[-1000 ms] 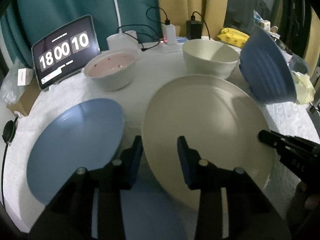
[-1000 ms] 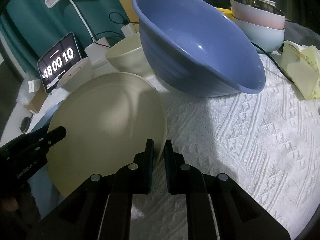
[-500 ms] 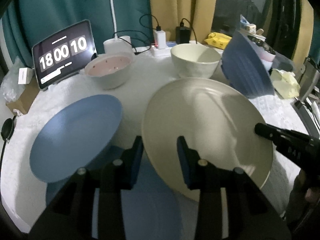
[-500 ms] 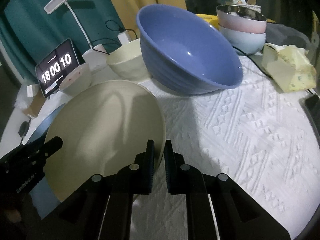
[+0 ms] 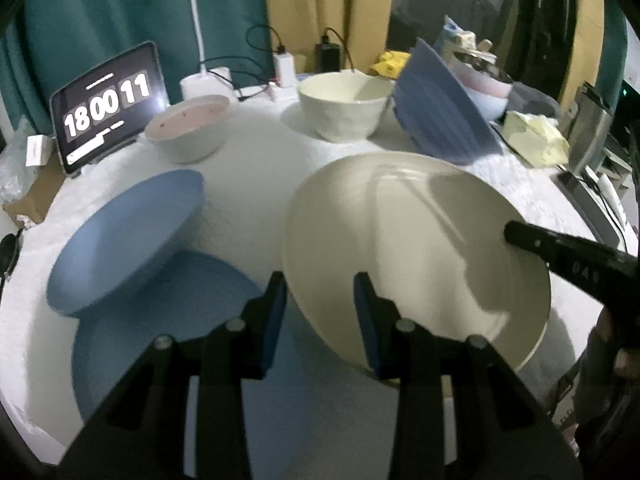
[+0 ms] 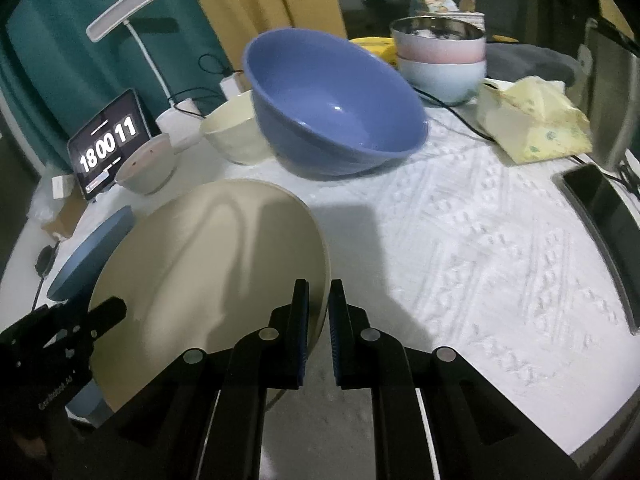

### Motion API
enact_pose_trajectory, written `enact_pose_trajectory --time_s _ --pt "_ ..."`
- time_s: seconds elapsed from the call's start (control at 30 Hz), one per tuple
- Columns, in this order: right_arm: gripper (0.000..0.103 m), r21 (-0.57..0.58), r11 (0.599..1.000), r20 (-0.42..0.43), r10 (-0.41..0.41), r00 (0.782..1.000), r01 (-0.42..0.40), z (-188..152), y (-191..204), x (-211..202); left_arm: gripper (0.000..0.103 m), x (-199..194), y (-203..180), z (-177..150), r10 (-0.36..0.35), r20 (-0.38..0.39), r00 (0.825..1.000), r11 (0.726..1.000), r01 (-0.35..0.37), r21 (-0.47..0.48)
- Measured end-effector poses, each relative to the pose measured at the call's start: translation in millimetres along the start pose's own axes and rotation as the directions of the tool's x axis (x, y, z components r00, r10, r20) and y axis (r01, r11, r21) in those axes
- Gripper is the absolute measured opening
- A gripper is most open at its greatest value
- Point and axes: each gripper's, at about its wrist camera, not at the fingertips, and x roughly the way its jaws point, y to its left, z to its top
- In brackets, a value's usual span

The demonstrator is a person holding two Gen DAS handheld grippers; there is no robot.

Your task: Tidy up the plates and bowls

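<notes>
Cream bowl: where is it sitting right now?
In the left wrist view the cream bowl stands upright at the far side of the table, between the pink-lined bowl on its left and the tilted blue bowl on its right, beyond the cream plate.

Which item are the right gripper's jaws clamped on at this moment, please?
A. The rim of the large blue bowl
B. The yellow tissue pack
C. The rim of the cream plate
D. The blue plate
C: in the right wrist view, the right gripper has its jaws closed on the near edge of the cream plate, while the large blue bowl stands apart, farther back on the tablecloth.
</notes>
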Motion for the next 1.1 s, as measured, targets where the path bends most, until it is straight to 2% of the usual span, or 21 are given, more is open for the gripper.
enact_pose_trajectory --time_s 0.27,0.53,0.7,0.77,0.9,1.1 --pt "0.011 0.019 1.0 -0.009 -0.015 1.0 0.015 -6 -22 -2 0.036 13 -18 -10 -0.027 -0.068 0.997 1.0 0.027 0.004" --pt "0.011 0.012 1.0 -0.033 -0.014 0.999 0.015 -7 -24 5 0.037 22 -18 -12 -0.022 -0.132 0.991 1.0 0.019 -0.022" --pt "0.011 0.021 1.0 -0.045 -0.014 0.999 0.015 -4 -24 6 0.039 14 -17 -12 -0.019 -0.108 0.994 1.0 0.019 -0.006" --pt "0.013 0.014 1.0 -0.029 -0.026 0.999 0.027 -2 -23 2 0.046 8 -15 -11 -0.022 -0.088 0.996 1.0 0.021 -0.006" --pt "0.021 -0.008 0.998 0.017 -0.063 0.998 0.063 4 -16 -10 0.046 -5 -10 -7 -0.023 -0.037 0.999 1.0 0.023 -0.014" --pt "0.022 -0.038 0.997 0.047 -0.062 0.997 0.064 12 0 -19 0.047 -26 2 0 -0.021 0.039 0.999 0.999 0.022 -0.026"
